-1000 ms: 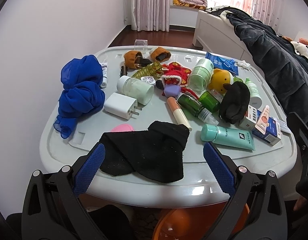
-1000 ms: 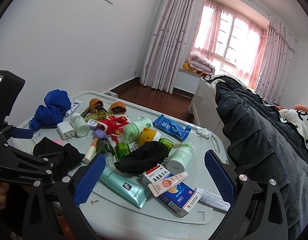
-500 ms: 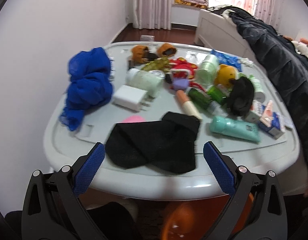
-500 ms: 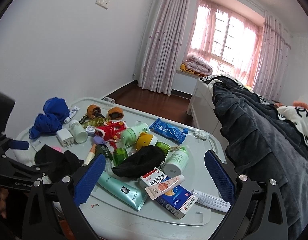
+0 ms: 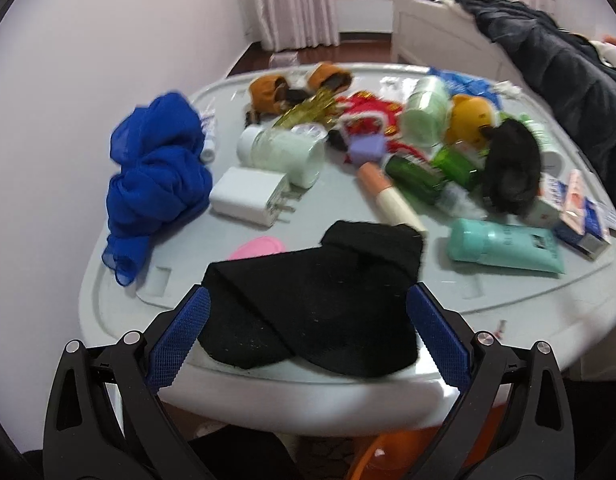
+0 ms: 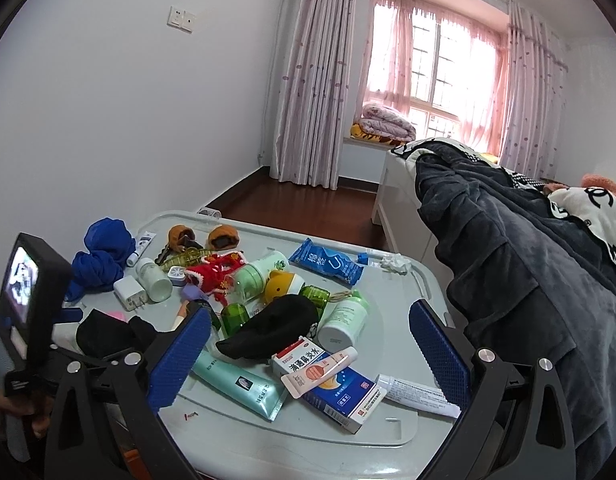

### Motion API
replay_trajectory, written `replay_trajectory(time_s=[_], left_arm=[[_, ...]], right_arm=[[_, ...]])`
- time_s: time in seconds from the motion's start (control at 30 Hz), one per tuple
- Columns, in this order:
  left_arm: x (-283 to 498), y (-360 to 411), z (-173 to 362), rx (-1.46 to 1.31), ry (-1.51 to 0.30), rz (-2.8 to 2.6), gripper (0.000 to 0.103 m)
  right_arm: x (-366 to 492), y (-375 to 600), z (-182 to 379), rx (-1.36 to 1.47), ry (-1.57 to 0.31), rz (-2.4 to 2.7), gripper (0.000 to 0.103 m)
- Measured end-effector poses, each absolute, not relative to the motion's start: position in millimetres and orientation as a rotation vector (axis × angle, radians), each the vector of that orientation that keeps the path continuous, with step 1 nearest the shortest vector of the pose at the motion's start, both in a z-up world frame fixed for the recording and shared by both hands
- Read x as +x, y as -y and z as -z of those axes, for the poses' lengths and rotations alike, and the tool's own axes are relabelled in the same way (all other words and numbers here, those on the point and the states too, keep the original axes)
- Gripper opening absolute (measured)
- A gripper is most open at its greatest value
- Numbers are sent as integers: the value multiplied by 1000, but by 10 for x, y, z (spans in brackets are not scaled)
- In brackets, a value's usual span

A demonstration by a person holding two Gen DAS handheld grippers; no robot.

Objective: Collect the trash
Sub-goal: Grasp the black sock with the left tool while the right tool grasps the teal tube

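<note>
Trash candidates litter the table (image 5: pixel 108 312); nearest is the black cloth (image 5: pixel 315 304), draped at the near edge between the left claw (image 5: pixel 308 338), spread wide. Right claw (image 6: pixel 308 356) gapes empty over the boxes. Best drop low, pinch a fold, lift clear.

Red-and-white medicine box (image 6: pixel 302 360): Chinese characters "滴通鼻炎水". White pillow on bed (image 6: pixel 595 210): black interlocking double-C logo. Blue packet (image 6: pixel 327 266): large white "C", Chinese characters beside it illegible. Other labels too small.
</note>
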State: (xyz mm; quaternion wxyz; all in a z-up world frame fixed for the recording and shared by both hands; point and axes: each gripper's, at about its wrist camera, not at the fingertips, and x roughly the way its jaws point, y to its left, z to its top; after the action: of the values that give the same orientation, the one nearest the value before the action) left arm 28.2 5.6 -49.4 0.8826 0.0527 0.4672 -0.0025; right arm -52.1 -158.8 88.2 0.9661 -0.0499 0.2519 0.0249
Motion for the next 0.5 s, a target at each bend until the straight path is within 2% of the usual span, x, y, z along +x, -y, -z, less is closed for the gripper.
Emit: replay_trajectory(time_s=[0.07, 0.1, 0.13, 0.17, 0.2, 0.23, 0.3, 0.5], left_arm=[[316, -67, 563, 114, -993, -3, 92], [324, -70, 592, 120, -993, -8, 75], [324, -76, 611, 109, -994, 12, 65], [318, -84, 604, 85, -988, 32, 49], [312, -85, 598, 82, -983, 40, 26], [308, -71, 600, 100, -978, 46, 19], [278, -47, 590, 114, -971, 52, 12], [228, -82, 518, 93, -967, 97, 10]], right_arm=[[-516, 1598, -844, -105, -518, -48, 98], [-508, 1615, -815, -102, -525, -42, 98], [-501, 1637, -798, -98, -531, -36, 98], [-484, 1679, -767, -89, -541, -25, 98], [-465, 1738, -735, -76, -551, -9, 98], [-449, 1798, -708, -64, -559, 8, 98], [-423, 1938, -652, -32, -570, 39, 98], [-362, 2176, -472, 76, -614, -9, 98]])
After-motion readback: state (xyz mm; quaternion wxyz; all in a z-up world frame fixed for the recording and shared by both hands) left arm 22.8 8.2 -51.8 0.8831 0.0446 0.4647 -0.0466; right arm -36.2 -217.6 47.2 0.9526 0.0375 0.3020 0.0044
